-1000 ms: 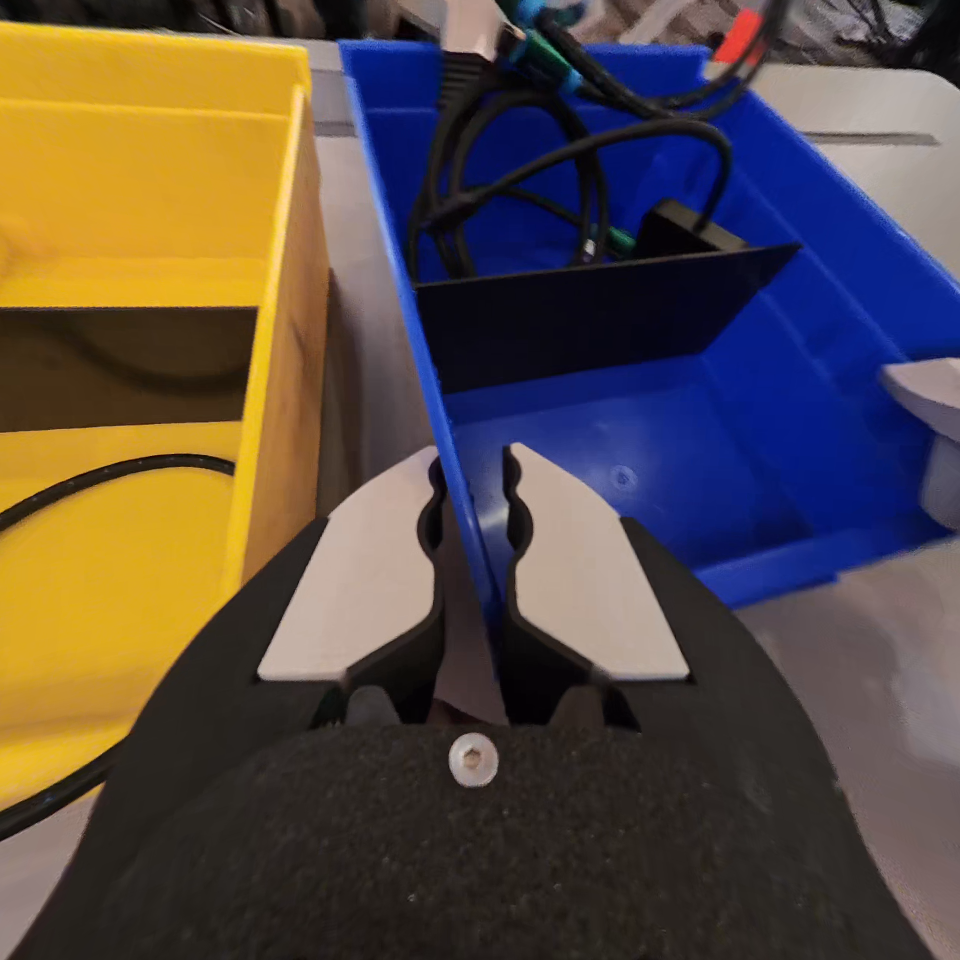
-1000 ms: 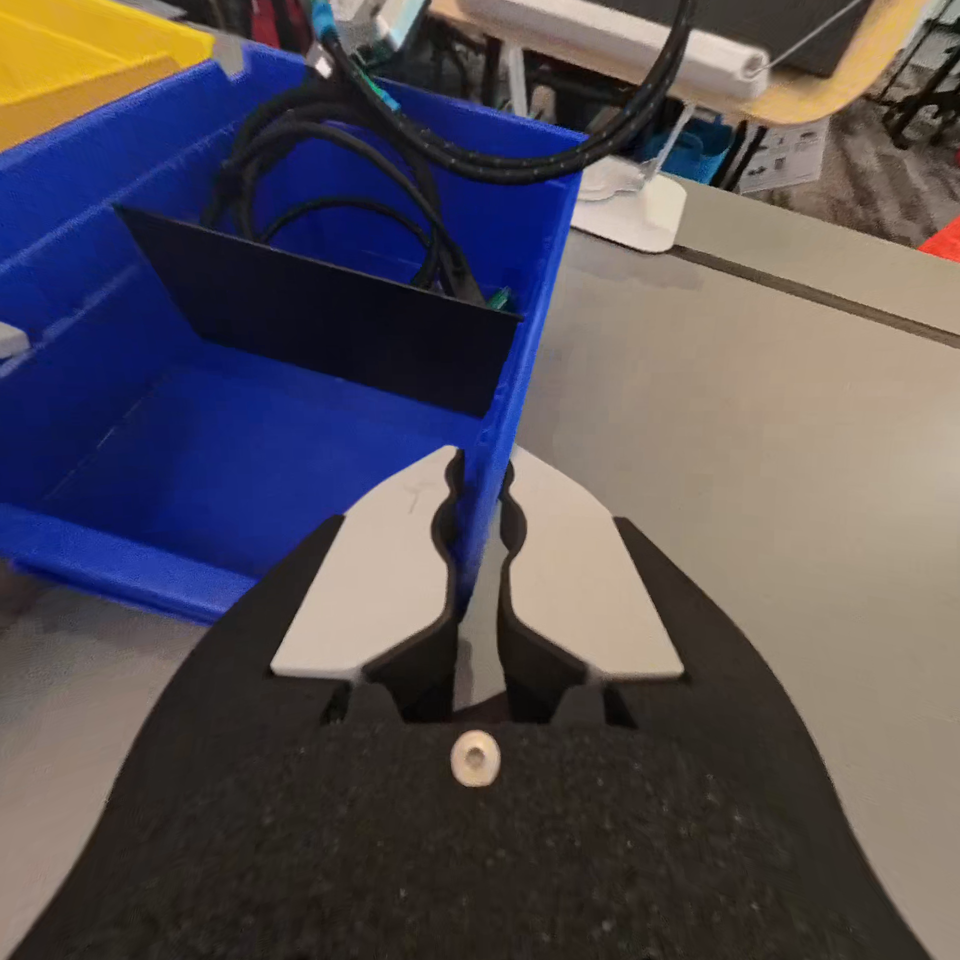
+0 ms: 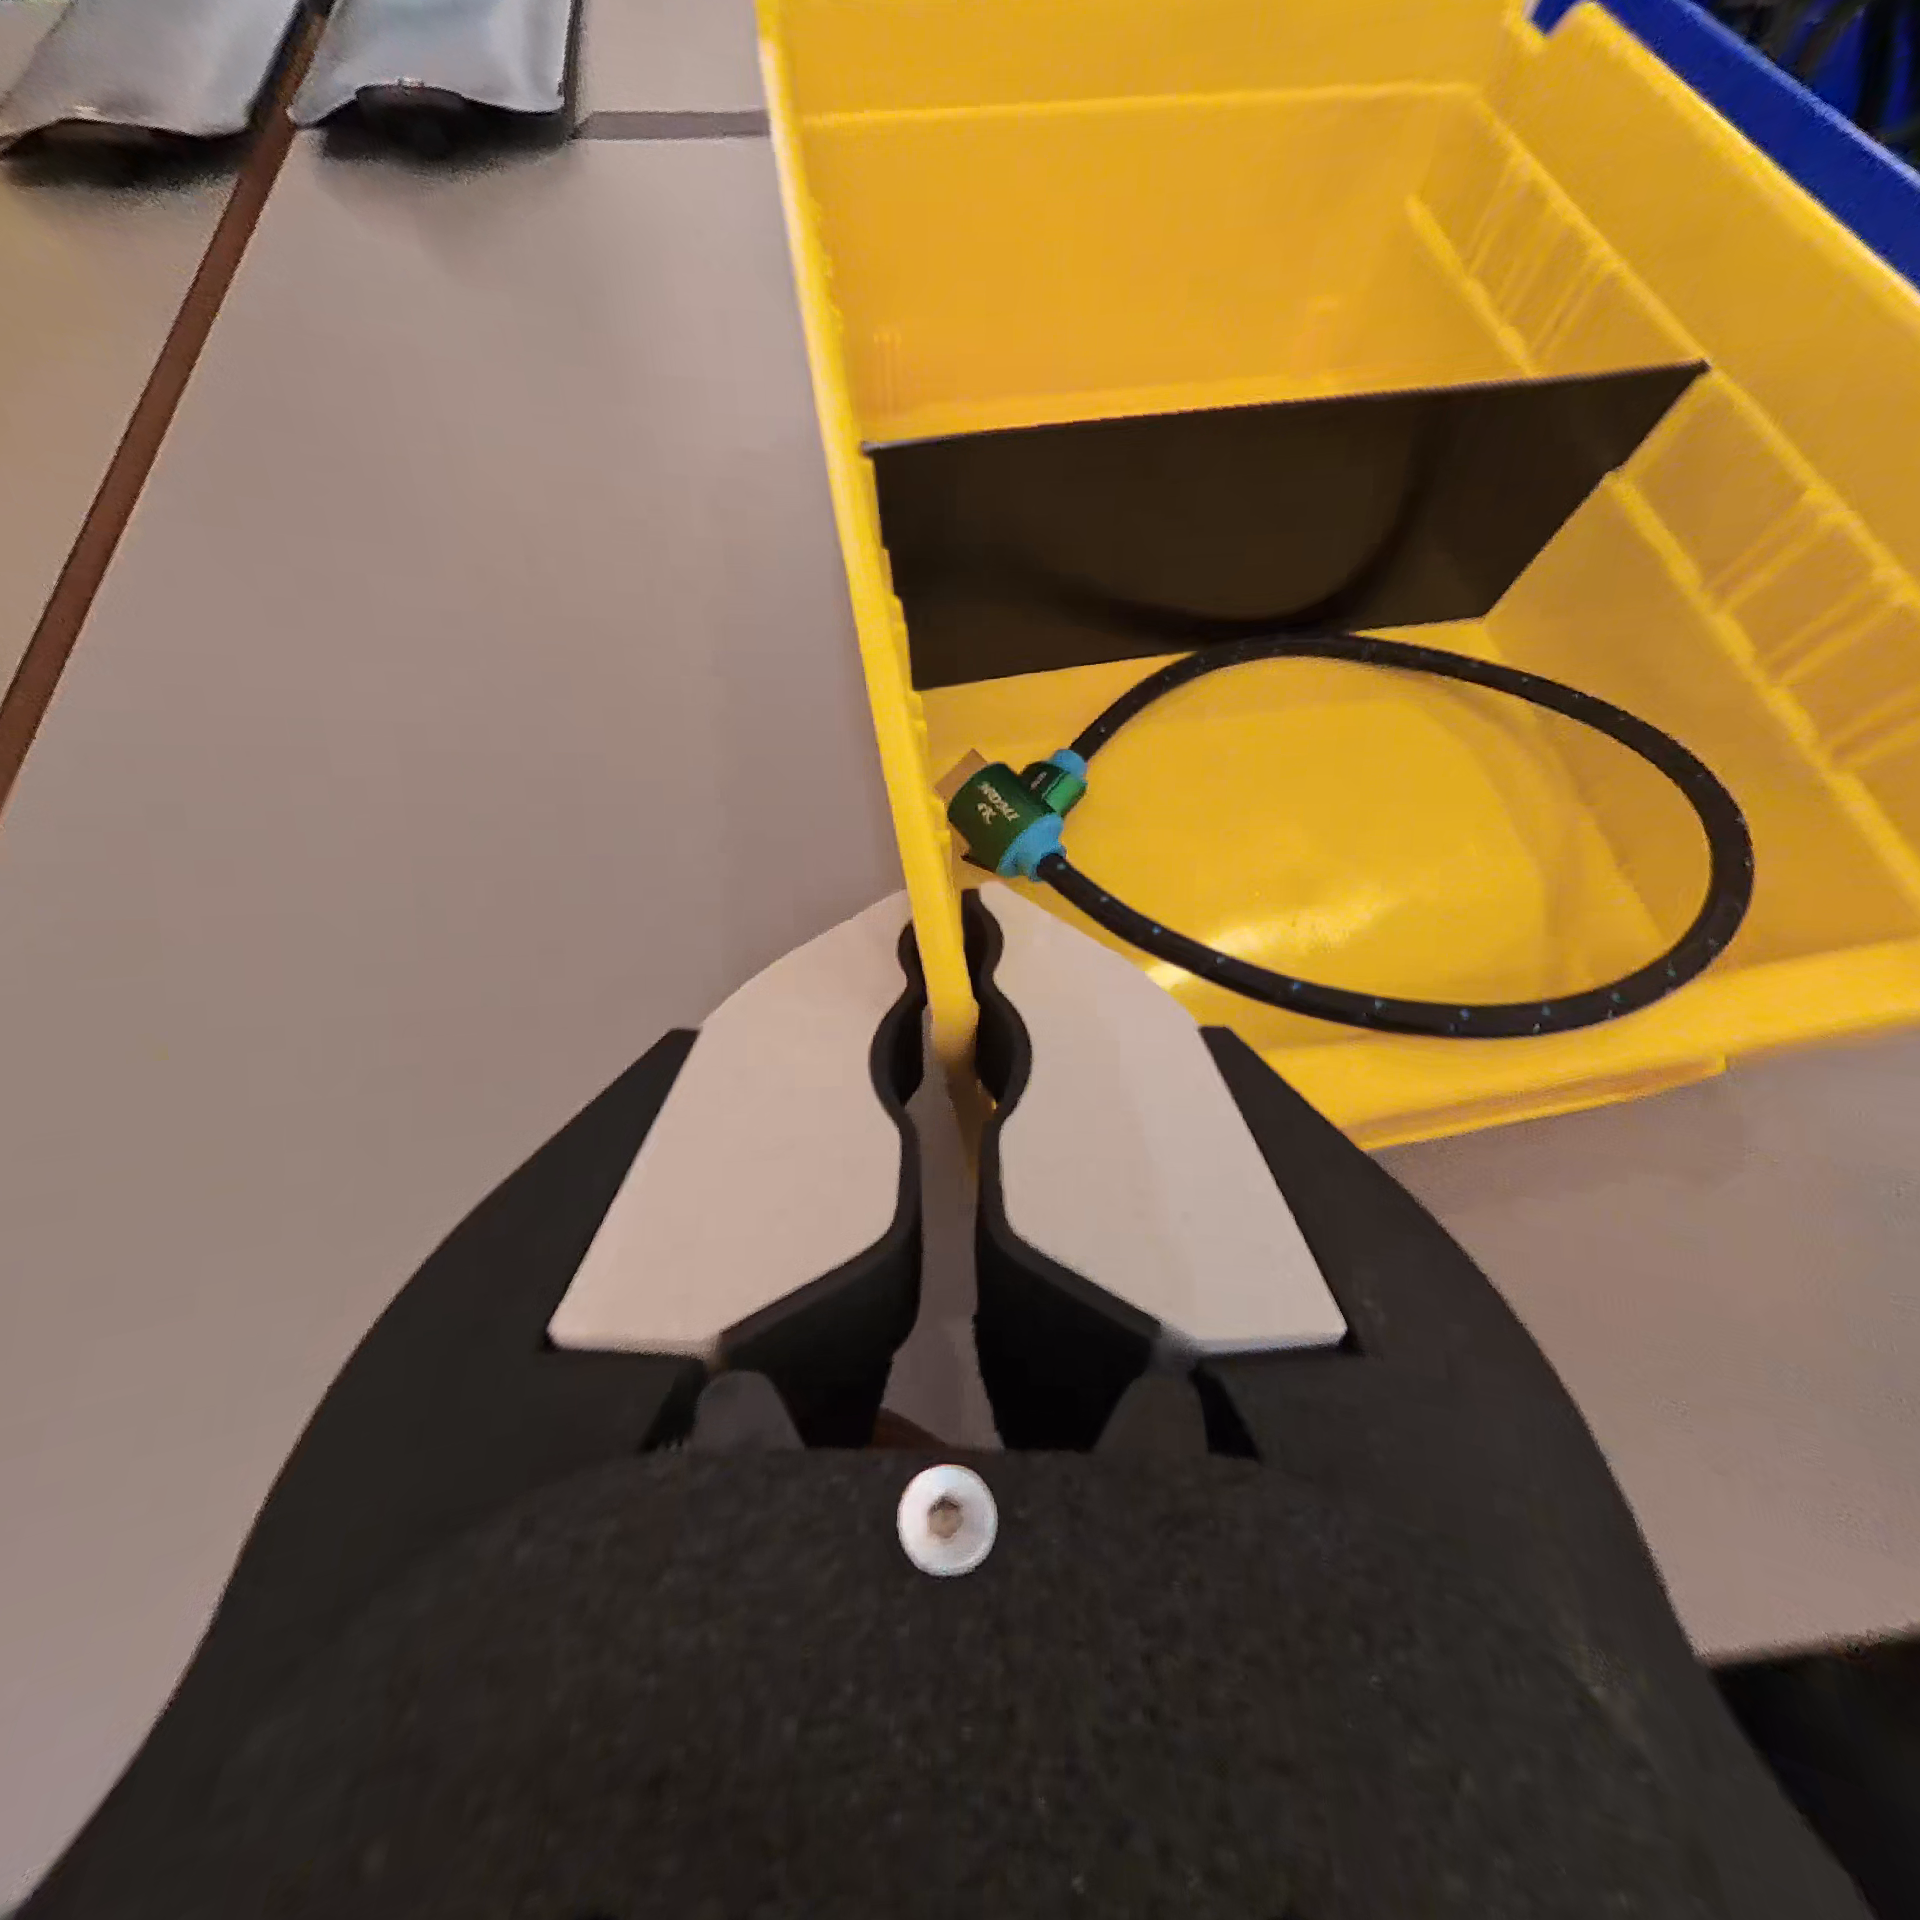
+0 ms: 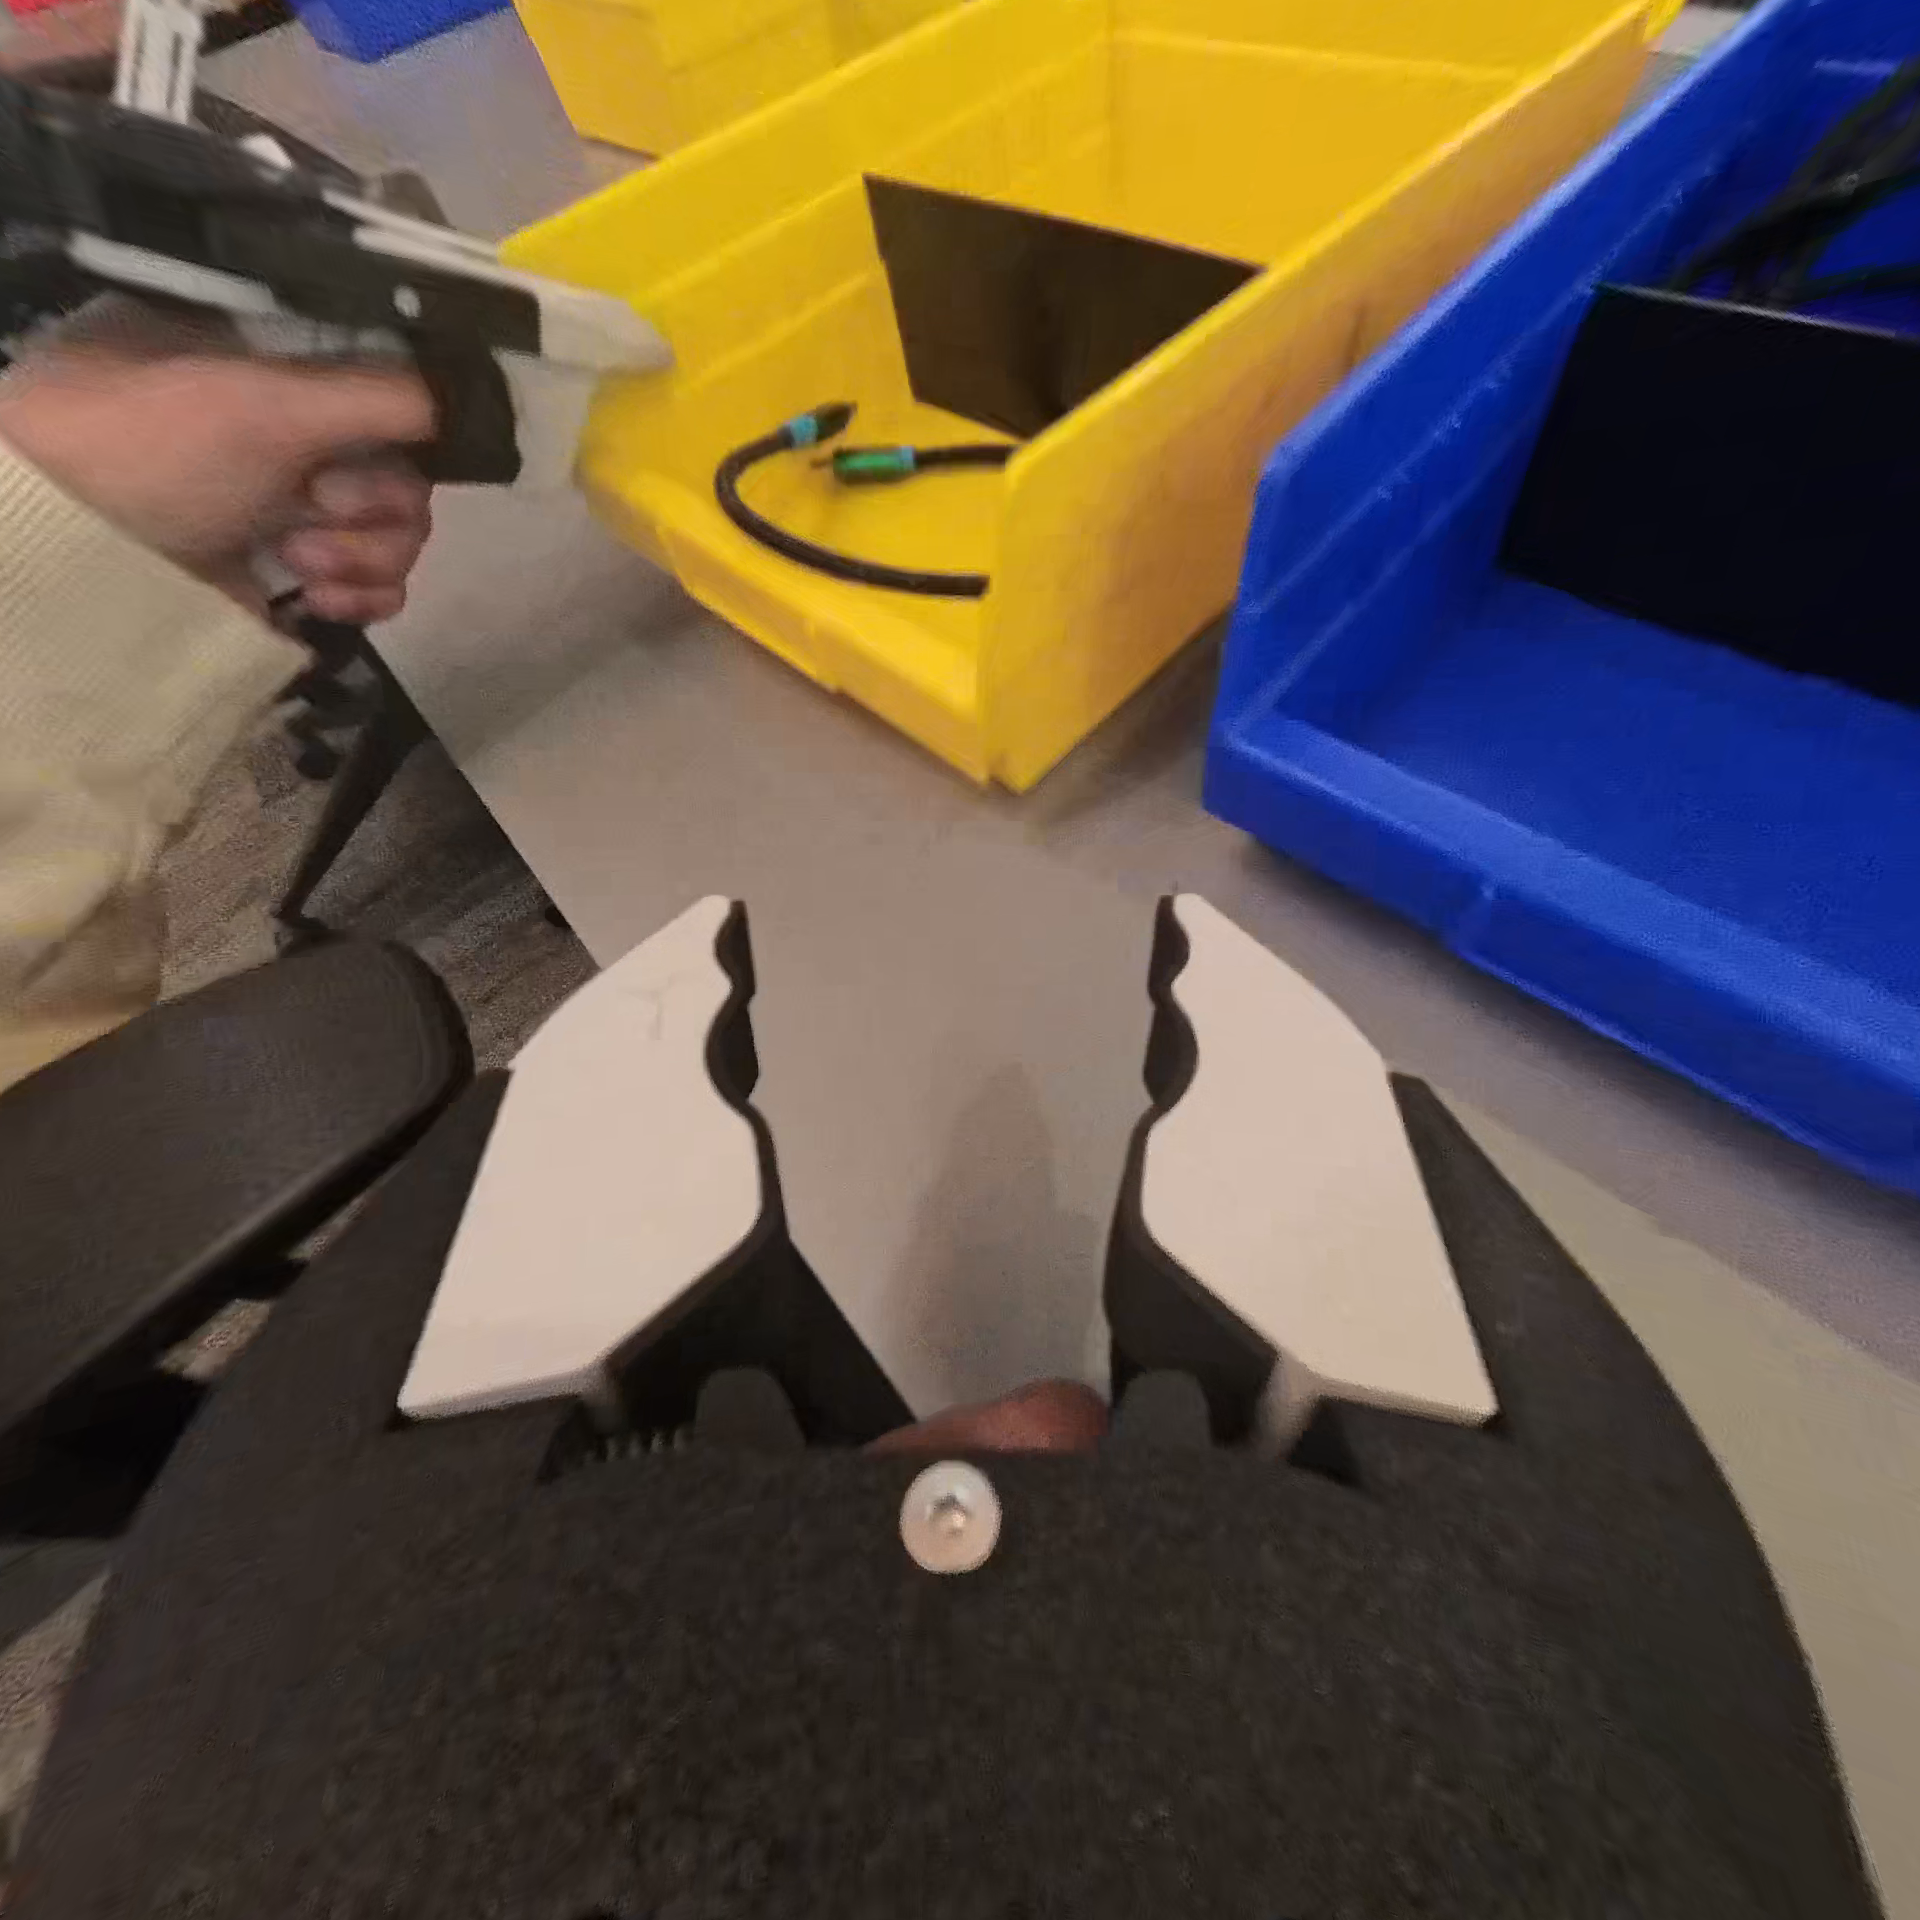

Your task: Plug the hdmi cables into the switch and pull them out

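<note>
A short black braided HDMI cable [image 3: 1720, 831] with green plugs and blue collars lies coiled in the front compartment of the yellow bin [image 3: 1143, 260]. It also shows in the right wrist view [image 4: 878, 464]. My left gripper [image 3: 940, 925] is shut on the yellow bin's left wall near its front corner, and it shows in the right wrist view [image 4: 613, 338] too. My right gripper [image 4: 951, 914] is open and empty over the grey table, in front of the gap between the yellow bin [image 4: 1091, 582] and the blue bin [image 4: 1558, 831]. No switch is in view.
A black divider [image 3: 1195, 520] crosses the yellow bin. Dark cables [image 4: 1818, 239] lie behind the blue bin's divider. A second yellow bin [image 4: 675, 62] stands farther back. A hand [image 4: 260, 468] holds the left gripper. A black chair [image 4: 208, 1122] is beside the table's left edge. Left tips to right tips: about 25 cm.
Both grippers have let go of the blue bin's walls. My left gripper moved left and closed on the yellow bin's wall. My right gripper pulled back and opened.
</note>
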`<state>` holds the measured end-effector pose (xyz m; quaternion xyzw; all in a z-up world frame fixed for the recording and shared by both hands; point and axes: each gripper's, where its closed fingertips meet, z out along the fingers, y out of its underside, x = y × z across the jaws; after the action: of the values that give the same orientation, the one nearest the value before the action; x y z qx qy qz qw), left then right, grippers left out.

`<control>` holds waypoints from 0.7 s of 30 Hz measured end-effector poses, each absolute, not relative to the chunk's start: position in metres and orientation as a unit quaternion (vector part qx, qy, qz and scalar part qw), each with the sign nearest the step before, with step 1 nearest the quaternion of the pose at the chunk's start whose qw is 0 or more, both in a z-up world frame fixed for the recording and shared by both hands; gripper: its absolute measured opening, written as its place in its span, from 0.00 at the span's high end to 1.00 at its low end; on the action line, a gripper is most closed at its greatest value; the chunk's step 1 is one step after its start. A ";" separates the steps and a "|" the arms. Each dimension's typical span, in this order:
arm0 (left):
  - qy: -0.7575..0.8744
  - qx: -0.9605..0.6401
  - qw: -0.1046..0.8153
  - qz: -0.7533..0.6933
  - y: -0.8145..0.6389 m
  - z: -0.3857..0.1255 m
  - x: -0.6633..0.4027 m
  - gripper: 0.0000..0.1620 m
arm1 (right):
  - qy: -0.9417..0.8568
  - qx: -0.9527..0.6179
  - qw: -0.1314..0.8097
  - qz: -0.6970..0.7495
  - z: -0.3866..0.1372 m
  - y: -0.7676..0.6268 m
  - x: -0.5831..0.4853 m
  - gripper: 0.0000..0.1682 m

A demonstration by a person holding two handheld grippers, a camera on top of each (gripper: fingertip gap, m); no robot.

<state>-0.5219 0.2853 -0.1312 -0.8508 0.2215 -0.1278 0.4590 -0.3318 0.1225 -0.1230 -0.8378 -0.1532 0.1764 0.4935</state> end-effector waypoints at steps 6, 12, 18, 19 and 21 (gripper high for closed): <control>0.205 -0.864 0.448 -0.104 0.209 -0.132 -0.534 0.97 | -0.103 -0.879 0.448 0.128 -0.142 0.167 -0.361 0.84; 0.185 -0.825 0.531 -0.058 0.164 -0.090 -0.543 0.95 | -0.119 -0.861 0.493 0.044 -0.113 0.158 -0.359 0.95; 0.186 -0.757 0.626 -0.025 0.153 0.025 -0.513 0.96 | -0.115 -0.782 0.613 0.025 -0.010 0.144 -0.336 0.94; 0.192 -0.746 0.637 -0.028 0.155 0.042 -0.496 0.96 | -0.110 -0.774 0.623 0.019 0.005 0.141 -0.321 0.94; 0.199 -0.726 0.656 -0.053 0.161 0.065 -0.449 0.97 | -0.095 -0.762 0.641 -0.010 0.027 0.134 -0.279 0.93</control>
<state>-0.4493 0.1611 0.0654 -0.7263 0.1994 -0.0527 0.6557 -0.2791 0.1342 0.0268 -0.7616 -0.0950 -0.0104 0.6409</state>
